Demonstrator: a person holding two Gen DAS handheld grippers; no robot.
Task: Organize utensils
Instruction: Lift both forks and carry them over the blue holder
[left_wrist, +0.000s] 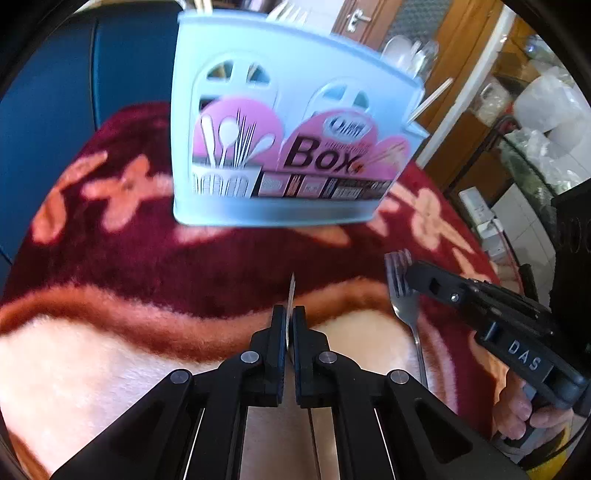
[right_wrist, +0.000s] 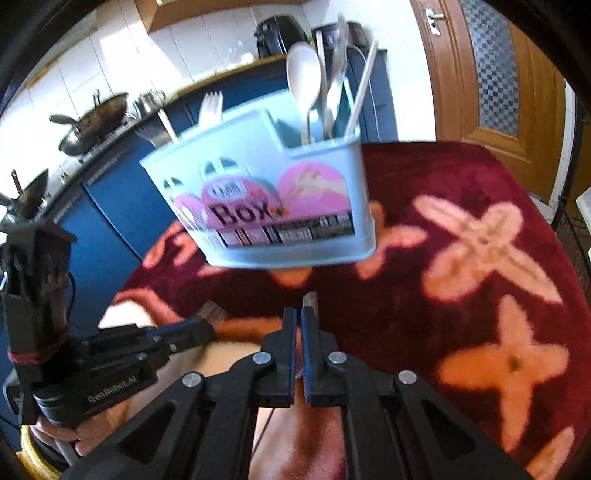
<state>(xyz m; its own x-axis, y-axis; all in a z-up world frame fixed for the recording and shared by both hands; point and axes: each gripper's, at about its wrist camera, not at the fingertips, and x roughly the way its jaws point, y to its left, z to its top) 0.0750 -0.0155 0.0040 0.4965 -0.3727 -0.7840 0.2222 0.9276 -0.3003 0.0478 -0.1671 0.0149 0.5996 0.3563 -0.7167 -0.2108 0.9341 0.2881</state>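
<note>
A light blue utensil box (left_wrist: 280, 122) with a pink "Box" label stands on the table ahead of both grippers; it also shows in the right wrist view (right_wrist: 266, 206), holding a white spoon (right_wrist: 304, 77), a white fork (right_wrist: 210, 107) and several other utensils. My left gripper (left_wrist: 290, 321) is shut on a thin metal utensil (left_wrist: 291, 291) seen edge-on, short of the box. My right gripper (right_wrist: 299, 321) is shut on a metal fork (left_wrist: 400, 291), tines up; in the left wrist view the right gripper (left_wrist: 410, 275) sits to the right.
A dark red blanket (right_wrist: 461, 206) with pink flower shapes covers the table. Blue cabinets (left_wrist: 55, 92) stand behind, with woks (right_wrist: 96, 122) on the counter. A wooden door (right_wrist: 491, 74) is at the right. A rack with plastic bags (left_wrist: 535, 122) stands at the right.
</note>
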